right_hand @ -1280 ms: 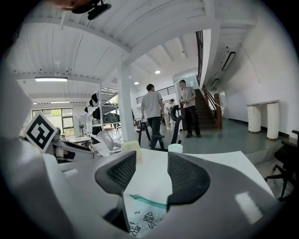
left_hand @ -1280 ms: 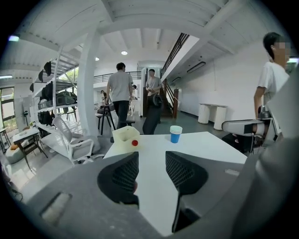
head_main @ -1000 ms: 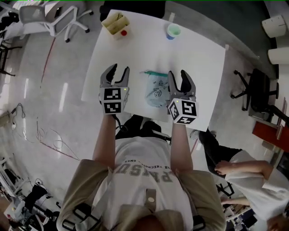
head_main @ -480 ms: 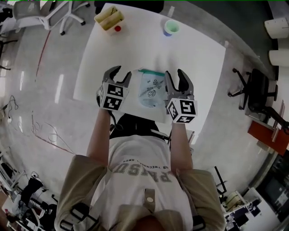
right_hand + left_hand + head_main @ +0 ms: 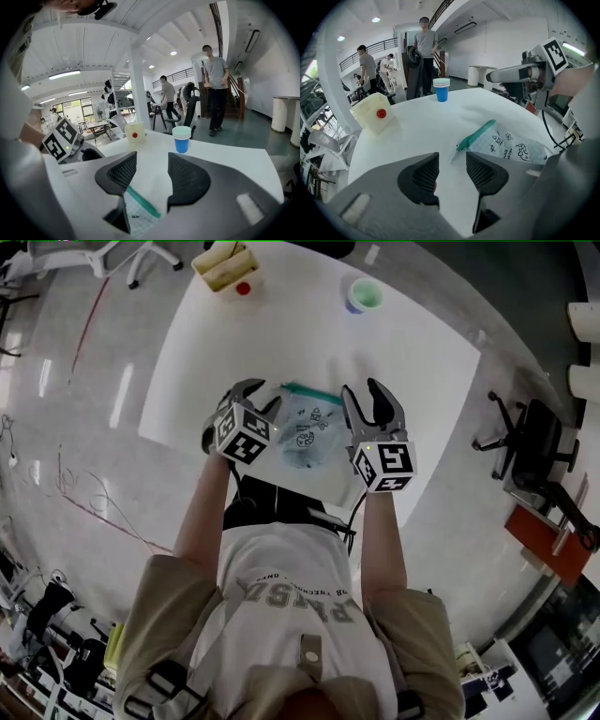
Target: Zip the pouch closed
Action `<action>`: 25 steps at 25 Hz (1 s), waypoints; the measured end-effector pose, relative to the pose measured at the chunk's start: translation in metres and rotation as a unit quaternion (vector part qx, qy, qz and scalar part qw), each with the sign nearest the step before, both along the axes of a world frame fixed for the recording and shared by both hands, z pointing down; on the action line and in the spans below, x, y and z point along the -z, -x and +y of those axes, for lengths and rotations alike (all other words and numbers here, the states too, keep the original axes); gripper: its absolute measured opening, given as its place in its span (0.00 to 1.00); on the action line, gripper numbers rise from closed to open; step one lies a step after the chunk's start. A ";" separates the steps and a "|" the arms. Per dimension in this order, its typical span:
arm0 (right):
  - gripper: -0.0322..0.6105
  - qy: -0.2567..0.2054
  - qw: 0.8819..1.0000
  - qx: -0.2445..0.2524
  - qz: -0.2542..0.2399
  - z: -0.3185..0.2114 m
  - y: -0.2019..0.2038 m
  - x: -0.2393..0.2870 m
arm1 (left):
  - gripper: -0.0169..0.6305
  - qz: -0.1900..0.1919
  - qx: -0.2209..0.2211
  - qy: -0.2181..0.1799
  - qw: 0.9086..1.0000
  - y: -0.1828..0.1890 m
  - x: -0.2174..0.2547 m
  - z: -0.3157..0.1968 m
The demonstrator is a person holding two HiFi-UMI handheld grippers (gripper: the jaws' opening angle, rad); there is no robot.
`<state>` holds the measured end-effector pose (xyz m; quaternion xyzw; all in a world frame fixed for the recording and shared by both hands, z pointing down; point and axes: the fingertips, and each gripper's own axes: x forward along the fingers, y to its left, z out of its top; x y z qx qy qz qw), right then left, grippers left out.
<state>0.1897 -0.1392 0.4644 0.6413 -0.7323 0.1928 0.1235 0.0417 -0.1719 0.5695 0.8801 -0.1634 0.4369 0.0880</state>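
Pouch (image 5: 305, 432), printed, with a teal zip edge, lying flat on the white table (image 5: 281, 343) between the two grippers. Left gripper (image 5: 255, 399) and right gripper (image 5: 365, 395): jaws apart, holding nothing, one on either side of the pouch.

A white square surface (image 5: 309, 352) stood on a glossy pale floor (image 5: 84, 427), with a black office chair (image 5: 539, 442) off to its right. A white column (image 5: 139, 89), ceiling strip lights (image 5: 65, 74) and a railed mezzanine (image 5: 183, 75) marked the open hall.
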 end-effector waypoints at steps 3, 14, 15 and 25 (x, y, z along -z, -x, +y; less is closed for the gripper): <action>0.34 0.021 0.998 0.055 0.029 -0.010 0.000 -0.012 | 0.32 -0.011 -0.003 0.005 1.000 -0.003 -0.010 0.001; 0.34 0.072 0.961 0.246 0.102 -0.040 0.013 -0.051 | 0.32 -0.030 -0.010 0.008 0.999 -0.006 -0.029 -0.006; 0.34 0.078 0.956 0.262 0.108 -0.042 0.016 -0.055 | 0.32 -0.030 -0.008 0.010 0.999 -0.006 -0.030 -0.006; 0.34 0.112 0.882 0.418 0.184 -0.046 0.063 -0.089 | 0.18 -0.025 -0.019 0.011 0.999 -0.009 -0.031 -0.004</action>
